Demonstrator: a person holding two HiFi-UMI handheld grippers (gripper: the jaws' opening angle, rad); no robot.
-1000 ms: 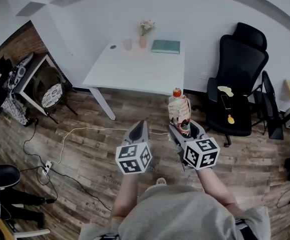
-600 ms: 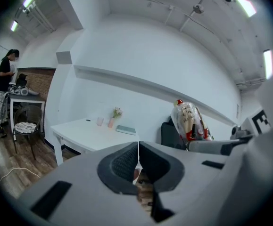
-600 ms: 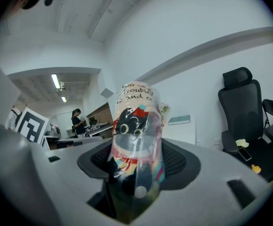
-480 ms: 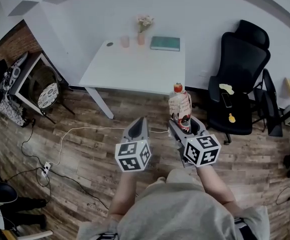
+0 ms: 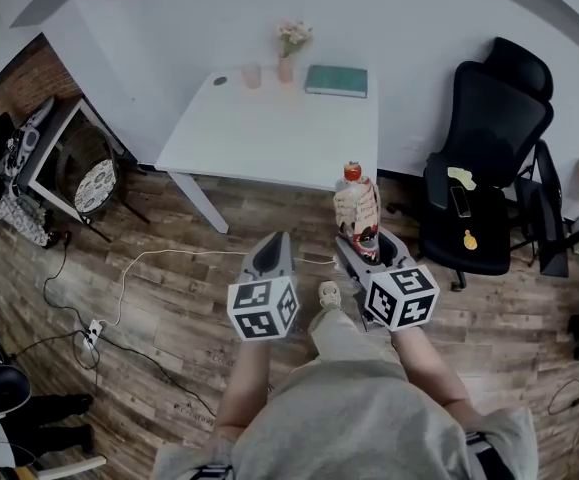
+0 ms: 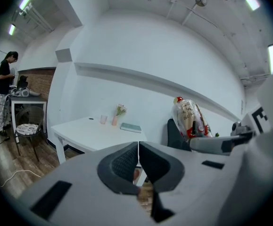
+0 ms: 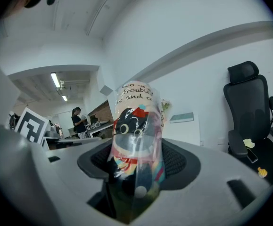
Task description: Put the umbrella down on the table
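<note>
A folded umbrella [image 5: 357, 211] in a clear printed sleeve with a red cap stands upright in my right gripper [image 5: 365, 250], which is shut on it over the wooden floor. The right gripper view shows the umbrella [image 7: 135, 150] squeezed between the two dark pads. My left gripper [image 5: 272, 258] hangs beside it to the left, shut with nothing in it; its jaws [image 6: 137, 163] meet in the left gripper view. The white table [image 5: 269, 133] stands ahead against the wall, a short way beyond both grippers. The umbrella [image 6: 189, 119] also shows at the right of the left gripper view.
On the table's far edge stand a pink cup [image 5: 253, 76], a small vase of flowers [image 5: 288, 54] and a green book [image 5: 336, 81]. A black office chair [image 5: 487, 168] is to the right. A white cable [image 5: 149, 268] runs over the floor. A person [image 6: 4, 95] stands far left.
The view has moved closer to the table, and both grippers with the umbrella have come forward with it. The grip on the umbrella is unchanged.
</note>
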